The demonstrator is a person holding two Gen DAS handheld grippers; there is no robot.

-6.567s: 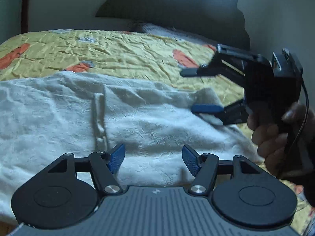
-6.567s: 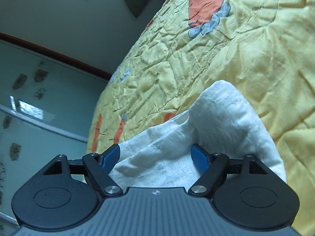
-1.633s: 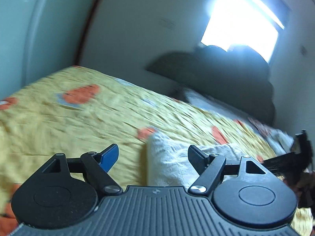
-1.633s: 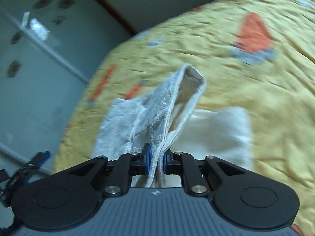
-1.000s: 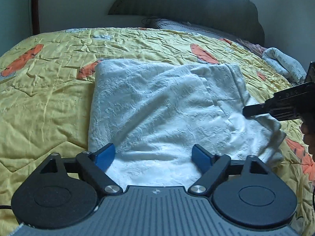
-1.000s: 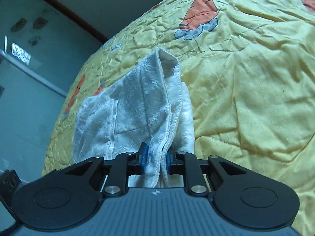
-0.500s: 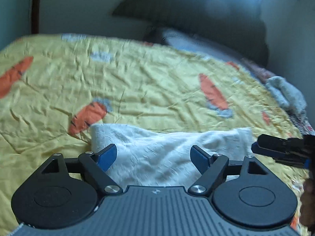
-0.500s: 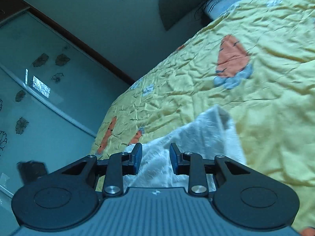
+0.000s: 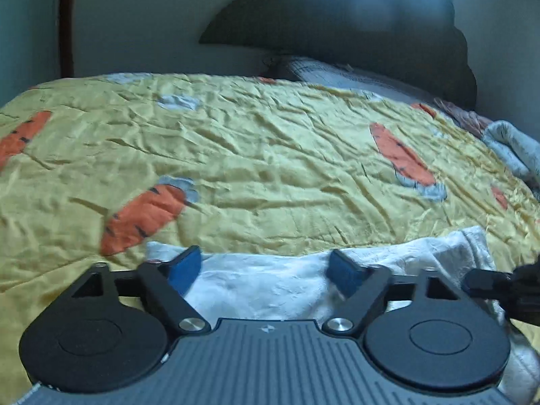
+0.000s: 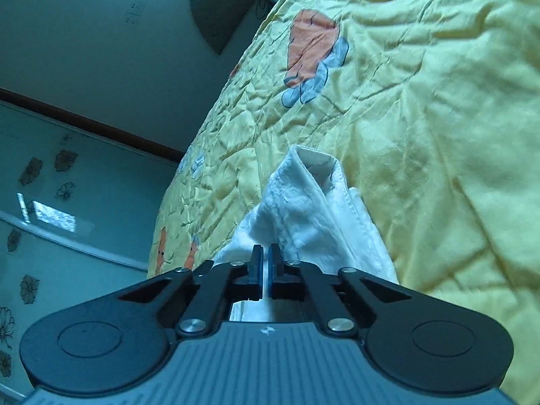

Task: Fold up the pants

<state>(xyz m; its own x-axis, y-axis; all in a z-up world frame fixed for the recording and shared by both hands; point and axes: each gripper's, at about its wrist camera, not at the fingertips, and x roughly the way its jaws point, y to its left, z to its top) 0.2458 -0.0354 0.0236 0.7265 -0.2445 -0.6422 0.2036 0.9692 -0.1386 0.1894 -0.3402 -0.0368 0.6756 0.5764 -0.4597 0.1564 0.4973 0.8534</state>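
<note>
My right hand-held gripper (image 10: 265,263) has just been closing and now its blue pads are nearly together, pinched on a fold of the white pants (image 10: 314,216); from there the cloth rises to a peaked, hemmed corner over the bed. My left hand-held gripper (image 9: 266,268) stands wide, its jaws having eased a little narrower just now, and it grips nothing: its blue pads (image 9: 184,266) hover apart above the near edge of the pants (image 9: 270,287), which lie bunched flat across the bed right in front of me. At the right edge of that view the tip of my right hand-held gripper (image 9: 486,281) is just beside the pants. Beyond them spreads the crumpled yellow bedspread (image 9: 270,155) with orange carrots, then a grey pillow (image 9: 337,71) against the dark headboard (image 9: 354,23).
</note>
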